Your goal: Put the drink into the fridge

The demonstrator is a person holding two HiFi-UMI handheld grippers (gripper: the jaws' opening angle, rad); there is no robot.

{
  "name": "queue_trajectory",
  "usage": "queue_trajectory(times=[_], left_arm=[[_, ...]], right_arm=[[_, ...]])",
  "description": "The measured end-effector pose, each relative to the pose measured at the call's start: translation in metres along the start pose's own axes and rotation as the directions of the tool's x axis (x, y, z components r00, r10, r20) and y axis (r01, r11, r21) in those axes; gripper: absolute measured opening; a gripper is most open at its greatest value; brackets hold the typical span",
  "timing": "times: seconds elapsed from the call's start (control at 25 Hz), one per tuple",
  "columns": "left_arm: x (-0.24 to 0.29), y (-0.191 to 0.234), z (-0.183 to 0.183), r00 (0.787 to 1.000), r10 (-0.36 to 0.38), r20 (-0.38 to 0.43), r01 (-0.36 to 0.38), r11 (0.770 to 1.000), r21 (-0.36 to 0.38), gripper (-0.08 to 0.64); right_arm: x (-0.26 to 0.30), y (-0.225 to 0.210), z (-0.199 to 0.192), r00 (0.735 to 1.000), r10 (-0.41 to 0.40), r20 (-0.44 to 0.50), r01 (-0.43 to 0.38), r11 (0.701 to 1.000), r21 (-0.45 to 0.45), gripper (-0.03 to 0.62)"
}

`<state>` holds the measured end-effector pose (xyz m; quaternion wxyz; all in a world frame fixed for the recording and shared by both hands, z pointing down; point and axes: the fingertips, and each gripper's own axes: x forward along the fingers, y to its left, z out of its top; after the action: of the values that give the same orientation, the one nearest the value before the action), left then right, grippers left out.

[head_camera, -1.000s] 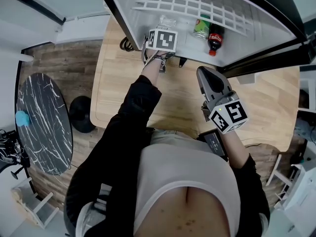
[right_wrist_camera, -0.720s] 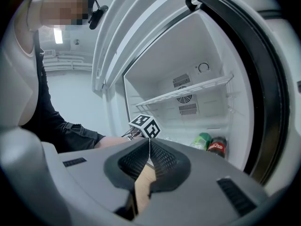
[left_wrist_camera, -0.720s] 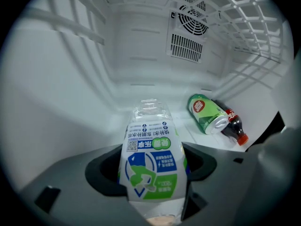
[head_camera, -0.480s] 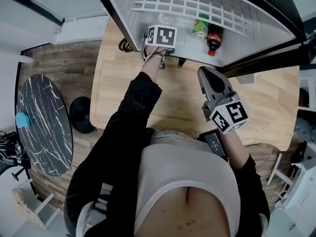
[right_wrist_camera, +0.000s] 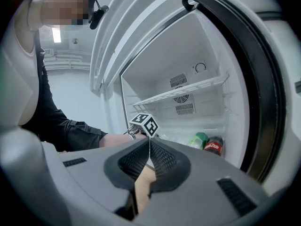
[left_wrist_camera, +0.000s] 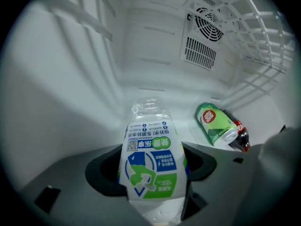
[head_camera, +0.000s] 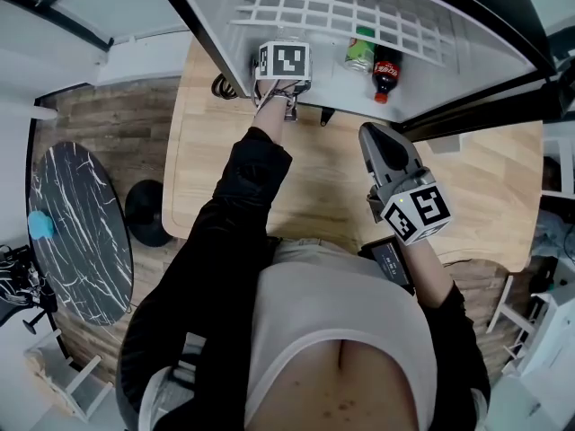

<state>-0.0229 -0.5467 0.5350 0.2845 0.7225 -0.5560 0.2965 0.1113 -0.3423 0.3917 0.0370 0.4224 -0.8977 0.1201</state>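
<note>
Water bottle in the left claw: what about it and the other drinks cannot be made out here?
- Water bottle: near end cut off by the bottom edge of the left gripper view; in the head view the marker cube of the left claw mostly covers it.
- Whether it rests on the fridge floor: hidden by the claw body.
- Cola bottle: mostly behind the green can in the left gripper view.

A home-like room, perhaps a mock-up: an open white fridge (head_camera: pixel 440 70) stands by a pale wooden table (head_camera: pixel 314 178), with plank floor (head_camera: pixel 117 124) around and a round marble table (head_camera: pixel 76 232) (black, white-veined) nearby.
</note>
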Motion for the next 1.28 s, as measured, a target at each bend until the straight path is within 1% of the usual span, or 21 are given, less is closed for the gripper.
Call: queue_trajectory(times=[0.08,0.24,0.52,0.64,1.04,1.28], left_arm=[[0.001,0.0,0.001,1.0,-0.002,0.003,0.002,1.0,-0.004,0.321],[0.002,-0.003,0.002,1.0,0.019,0.002,-0.019,0.998,0.055,0.321],[0.006,-0.004,0.004,1.0,0.014,0.001,-0.014,0.996,0.091,0.321],[0.007,-0.002,0.006,0.999,0.034,0.009,-0.035,0.991,0.126,0.321],[0.011,0.002,0.008,0.999,0.043,-0.024,-0.04,0.993,0.11,0.321],[0.015,0.001,0.011,0.998,0.058,-0.031,-0.054,0.99,0.132,0.321]], right_arm=[[0.0,-0.002,-0.001,1.0,-0.003,-0.002,0.003,1.0,0.002,0.028],[0.002,-0.001,-0.002,1.0,-0.001,-0.004,0.001,1.0,0.002,0.028],[0.001,-0.003,-0.003,1.0,-0.012,-0.011,0.012,1.0,0.006,0.028],[-0.001,-0.003,-0.004,1.0,-0.011,-0.011,0.011,1.0,0.001,0.028],[-0.007,-0.007,-0.004,0.999,-0.034,-0.013,0.034,0.999,0.009,0.028],[-0.011,-0.009,-0.008,0.999,-0.042,-0.021,0.042,0.999,0.006,0.028]])
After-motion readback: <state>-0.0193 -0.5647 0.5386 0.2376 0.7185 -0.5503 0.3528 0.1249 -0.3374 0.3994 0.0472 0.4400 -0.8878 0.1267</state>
